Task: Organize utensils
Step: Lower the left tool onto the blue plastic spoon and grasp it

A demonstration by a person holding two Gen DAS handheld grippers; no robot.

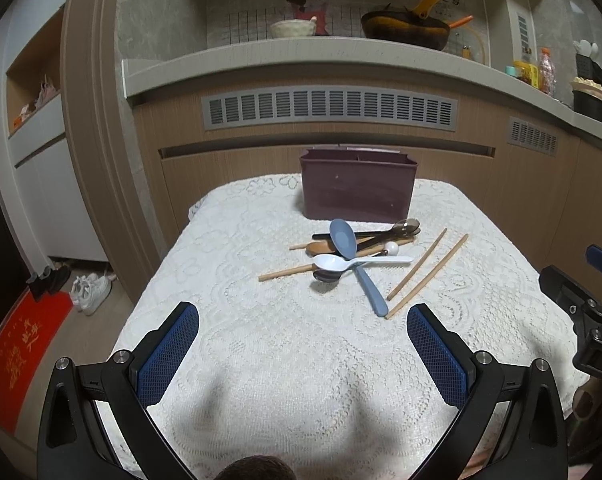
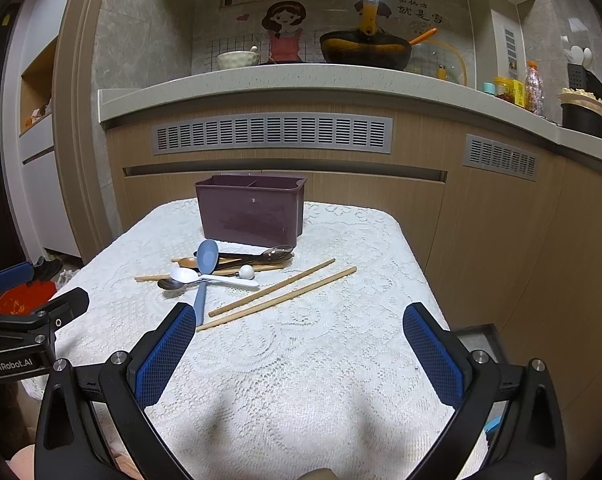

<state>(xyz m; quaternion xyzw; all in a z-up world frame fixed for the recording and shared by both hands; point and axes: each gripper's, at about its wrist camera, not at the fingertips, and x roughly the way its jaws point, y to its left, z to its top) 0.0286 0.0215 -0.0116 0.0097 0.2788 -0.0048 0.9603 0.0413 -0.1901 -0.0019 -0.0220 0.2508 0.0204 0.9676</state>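
Observation:
A dark purple divided utensil holder (image 1: 357, 186) (image 2: 251, 212) stands at the far side of the lace-covered table (image 1: 261, 360). In front of it lies a pile of utensils: a blue spoon (image 1: 351, 254) (image 2: 205, 266), a white spoon (image 1: 341, 263) (image 2: 205, 277), dark spoons (image 1: 397, 229), a wooden spoon (image 1: 321, 247) and loose chopsticks (image 1: 425, 274) (image 2: 277, 294). My left gripper (image 1: 303, 320) hovers open over the near cloth, well short of the pile. My right gripper (image 2: 299, 320) is open too, its left finger close to the blue spoon's handle end.
A kitchen counter (image 1: 301, 50) with a wok (image 1: 405, 30) and a bowl (image 1: 293, 28) runs behind the table. Bottles and containers stand at the right end of the counter. White shoes (image 1: 91, 290) and a red mat (image 1: 17, 356) lie on the floor to the left.

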